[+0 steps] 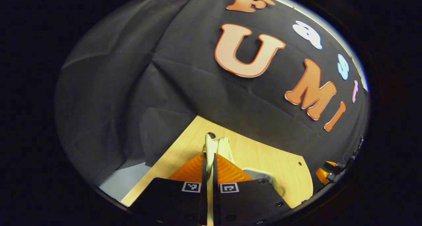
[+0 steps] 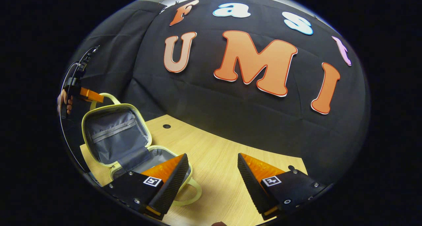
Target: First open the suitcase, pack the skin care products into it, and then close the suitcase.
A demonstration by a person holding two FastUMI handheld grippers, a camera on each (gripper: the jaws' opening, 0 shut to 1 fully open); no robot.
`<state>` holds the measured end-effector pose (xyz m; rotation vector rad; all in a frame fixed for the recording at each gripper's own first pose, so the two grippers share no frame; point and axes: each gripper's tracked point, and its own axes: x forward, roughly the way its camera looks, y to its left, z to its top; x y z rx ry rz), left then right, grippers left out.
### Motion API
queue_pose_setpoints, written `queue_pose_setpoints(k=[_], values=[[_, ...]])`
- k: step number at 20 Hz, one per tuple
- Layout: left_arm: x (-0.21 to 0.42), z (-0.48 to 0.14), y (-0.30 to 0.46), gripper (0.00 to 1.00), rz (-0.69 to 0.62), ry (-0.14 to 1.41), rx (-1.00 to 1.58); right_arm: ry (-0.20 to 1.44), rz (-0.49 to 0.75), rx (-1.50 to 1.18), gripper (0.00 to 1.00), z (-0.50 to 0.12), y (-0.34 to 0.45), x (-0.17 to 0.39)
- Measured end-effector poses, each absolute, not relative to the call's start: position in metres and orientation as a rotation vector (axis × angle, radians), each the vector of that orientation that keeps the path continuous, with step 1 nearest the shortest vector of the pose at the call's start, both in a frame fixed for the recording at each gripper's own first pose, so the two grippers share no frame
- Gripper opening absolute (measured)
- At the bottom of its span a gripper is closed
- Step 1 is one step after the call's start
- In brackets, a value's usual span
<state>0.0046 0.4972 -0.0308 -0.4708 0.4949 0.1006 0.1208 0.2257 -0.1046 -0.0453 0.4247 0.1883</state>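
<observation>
Suitcase (image 2: 115,137) lid apparently in left gripper (image 1: 209,160)

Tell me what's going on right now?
Left gripper shut on suitcase lid handle. Right gripper open above table. Suitcase open, no products seen inside. Nothing in the way.

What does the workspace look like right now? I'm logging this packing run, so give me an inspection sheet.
Surface: wooden table.
Job's things: suitcase open, lid raised, grey lining showing.
Clutter: nothing seen.
Grippers: left gripper shut on the lid handle; right gripper with jaws open, above the table beside the suitcase.
Cables: nothing seen.
Surroundings: black cloth wall; a hand holding the left gripper.
</observation>
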Motion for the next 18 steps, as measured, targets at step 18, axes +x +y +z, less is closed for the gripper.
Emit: queue_pose_setpoints(k=[18], values=[[0.002,0.01,0.209,0.05,-0.195,0.474,-0.358,0.373,0.238,-0.008,0.96,-0.118,0.152,0.094]])
